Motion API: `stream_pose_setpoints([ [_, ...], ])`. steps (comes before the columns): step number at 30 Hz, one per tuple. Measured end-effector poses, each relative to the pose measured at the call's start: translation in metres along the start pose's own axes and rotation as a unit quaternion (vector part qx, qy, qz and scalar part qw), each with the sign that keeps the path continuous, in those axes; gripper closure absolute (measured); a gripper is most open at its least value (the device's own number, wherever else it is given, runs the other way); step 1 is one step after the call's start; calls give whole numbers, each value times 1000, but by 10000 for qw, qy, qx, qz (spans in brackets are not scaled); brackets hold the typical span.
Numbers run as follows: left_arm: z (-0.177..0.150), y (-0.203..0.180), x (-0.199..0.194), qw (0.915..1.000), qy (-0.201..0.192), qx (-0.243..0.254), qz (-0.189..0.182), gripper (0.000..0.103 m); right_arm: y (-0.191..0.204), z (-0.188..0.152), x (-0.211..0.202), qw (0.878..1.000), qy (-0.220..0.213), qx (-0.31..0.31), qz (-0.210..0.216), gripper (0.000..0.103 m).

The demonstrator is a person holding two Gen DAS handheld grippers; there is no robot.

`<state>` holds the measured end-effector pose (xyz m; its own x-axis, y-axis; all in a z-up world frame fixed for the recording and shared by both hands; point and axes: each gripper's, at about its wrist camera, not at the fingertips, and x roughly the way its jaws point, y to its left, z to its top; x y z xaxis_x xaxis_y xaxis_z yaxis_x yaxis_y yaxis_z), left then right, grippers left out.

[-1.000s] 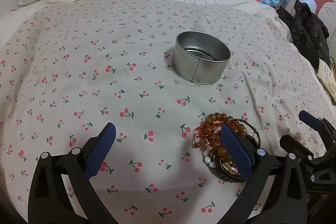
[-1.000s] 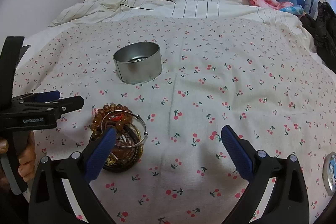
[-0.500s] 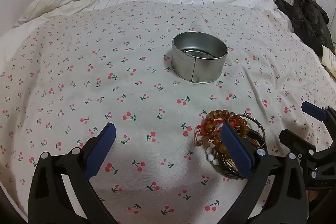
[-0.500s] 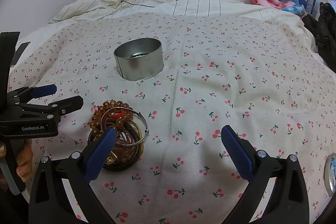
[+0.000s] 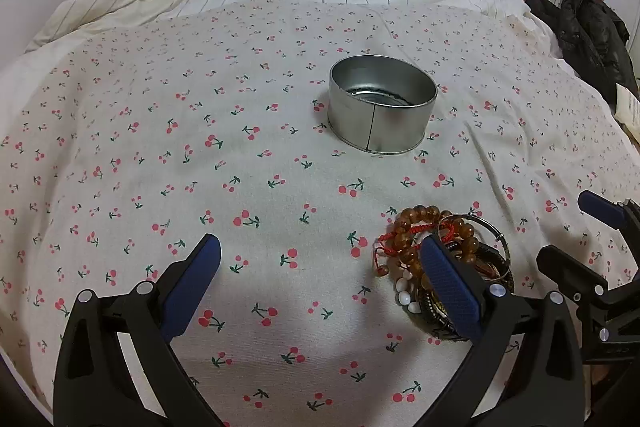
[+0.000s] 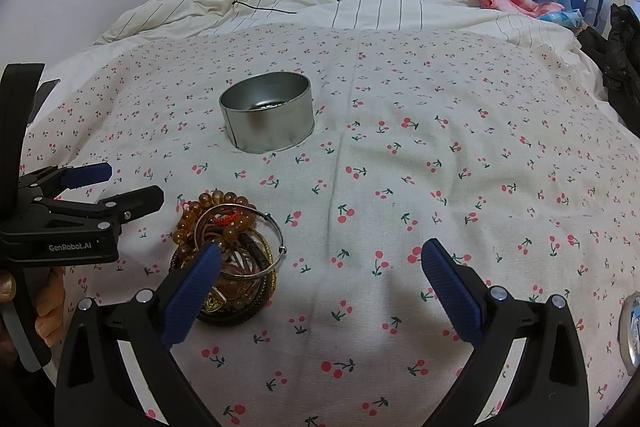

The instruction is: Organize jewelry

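while the bracelet pile (image 5: 448,259) lies on the bed (image 5: 200,147) near the tin (image 5: 382,107), left gripper (image 5: 320,267) and right gripper (image 6: 320,267) fingers gape wide, empty.

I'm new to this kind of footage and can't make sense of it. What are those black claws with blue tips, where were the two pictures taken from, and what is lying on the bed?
The claws are hand-held grippers, one in each of a person's hands. Each carries a wide-angle camera looking forward between its two blue-padded fingers, so each picture comes from one gripper. In the left one's view the left gripper is open and holds nothing; in the other, the right gripper is also open and holds nothing. Each view also shows the other gripper at its edge. On the cherry-print bedspread lies a pile of bracelets, beaded, metal and cord. Farther off stands a round metal tin with no lid on.
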<state>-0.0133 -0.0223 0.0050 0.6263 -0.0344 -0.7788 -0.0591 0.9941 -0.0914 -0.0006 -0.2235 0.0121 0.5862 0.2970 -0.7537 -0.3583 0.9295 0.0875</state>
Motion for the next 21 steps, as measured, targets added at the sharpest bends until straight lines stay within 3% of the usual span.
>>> stream_pose_setpoints([
  [11, -2, -4, -4, 9996, -266, 78, 18, 7, 1, -1, 1, 10000, 8, -8, 6, 7],
  [21, -2, -5, -4, 9996, -258, 94, 21, 6, 2, -1, 0, 10000, -1, -17, 25, 7],
])
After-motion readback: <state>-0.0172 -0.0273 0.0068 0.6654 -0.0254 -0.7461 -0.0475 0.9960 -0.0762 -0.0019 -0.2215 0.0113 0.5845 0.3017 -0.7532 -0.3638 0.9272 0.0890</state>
